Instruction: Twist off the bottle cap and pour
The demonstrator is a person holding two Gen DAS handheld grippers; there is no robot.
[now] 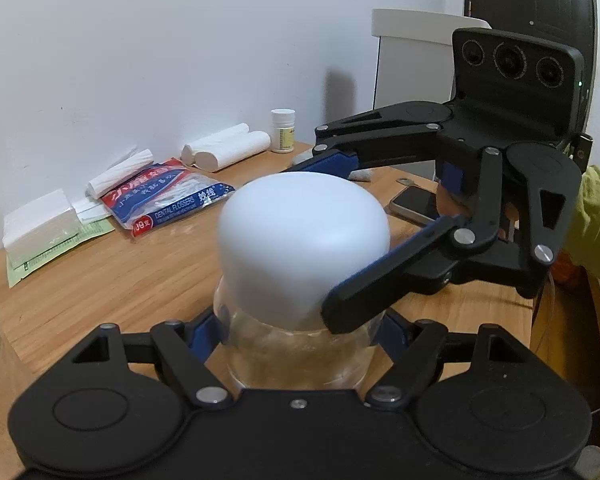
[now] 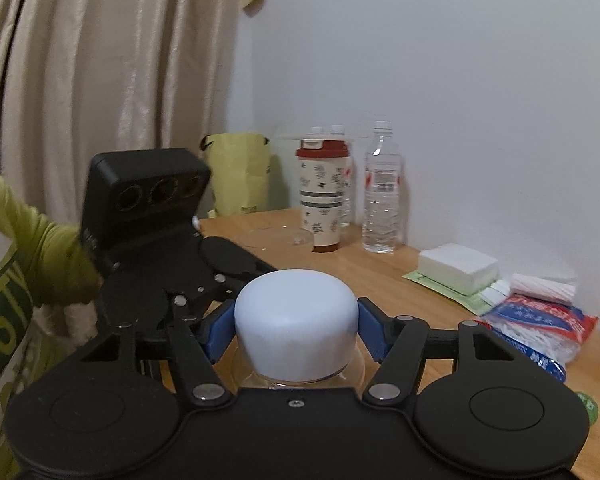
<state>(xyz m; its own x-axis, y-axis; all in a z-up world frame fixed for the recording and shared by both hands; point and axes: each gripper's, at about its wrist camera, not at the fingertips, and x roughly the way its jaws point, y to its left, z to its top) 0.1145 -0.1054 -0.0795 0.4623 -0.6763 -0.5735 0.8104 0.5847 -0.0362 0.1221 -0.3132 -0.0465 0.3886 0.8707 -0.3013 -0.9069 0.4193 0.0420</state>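
Note:
A clear bottle (image 1: 296, 356) with a large white domed cap (image 1: 300, 232) stands on the wooden table (image 1: 120, 280). My left gripper (image 1: 298, 332) is shut on the bottle's clear body just below the cap, one blue pad on each side. From the right, my right gripper (image 1: 316, 240) reaches in and is shut on the cap; its near finger lies across the cap's lower right. In the right wrist view the cap (image 2: 296, 312) sits squeezed between the right gripper's (image 2: 296, 328) blue pads, with the bottle's shoulder (image 2: 352, 364) showing beneath.
A dental flosser bag (image 1: 168, 196), tissue rolls (image 1: 228, 148), a pill bottle (image 1: 283, 130), a phone (image 1: 414, 204) and a white paper stack (image 1: 40, 220) lie around. A patterned tumbler (image 2: 324, 196) and water bottle (image 2: 382, 192) stand by the wall.

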